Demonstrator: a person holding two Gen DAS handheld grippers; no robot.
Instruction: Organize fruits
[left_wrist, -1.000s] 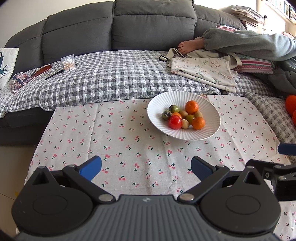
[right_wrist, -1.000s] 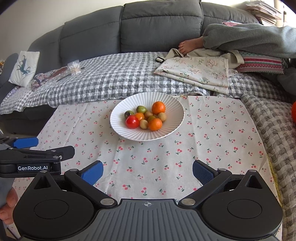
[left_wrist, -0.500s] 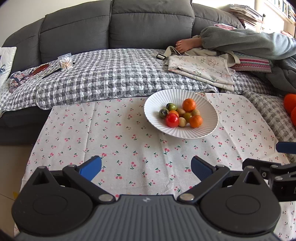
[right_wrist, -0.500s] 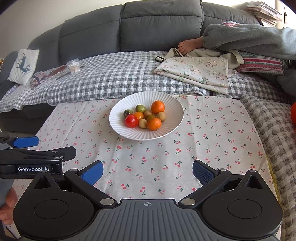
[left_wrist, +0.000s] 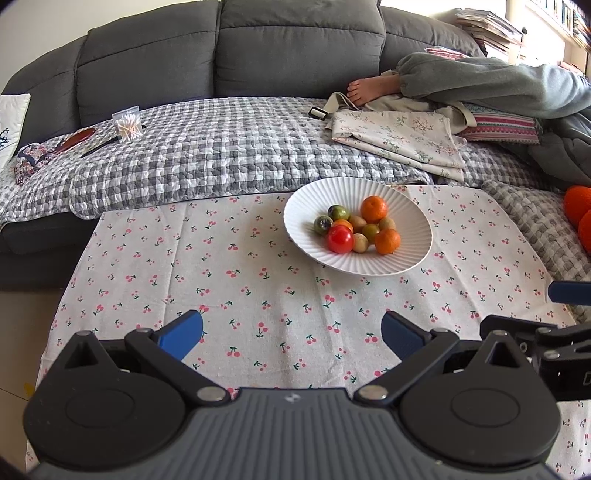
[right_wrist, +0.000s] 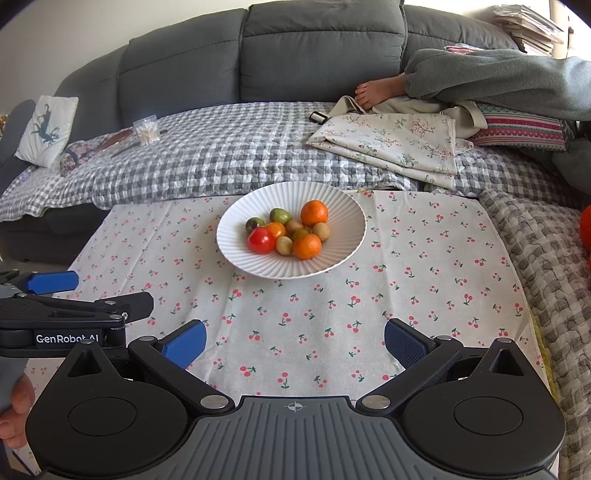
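A white ribbed plate (left_wrist: 417, 236) (right_wrist: 343, 229) sits at the far side of the cherry-print tablecloth (left_wrist: 258, 295) (right_wrist: 314, 314). It holds a red tomato (left_wrist: 340, 239) (right_wrist: 261, 240), two oranges (left_wrist: 373, 209) (right_wrist: 314, 212), and several small green and tan fruits. My left gripper (left_wrist: 291, 334) is open and empty, well short of the plate. My right gripper (right_wrist: 294, 343) is open and empty, also short of it. The left gripper shows in the right wrist view (right_wrist: 51, 295), low left.
A grey sofa with a checked quilt (left_wrist: 221, 155) lies behind the table. A folded floral cloth (left_wrist: 402, 136), a person's bare foot (left_wrist: 364, 90) and grey-clad leg rest on it. More orange fruit (left_wrist: 580, 214) lies on a quilt at the right edge. A cotton-swab box (left_wrist: 127, 123) sits back left.
Both grippers have drawn back slightly from the plate, which now sits a little higher and farther in both views. Both stay open and empty.
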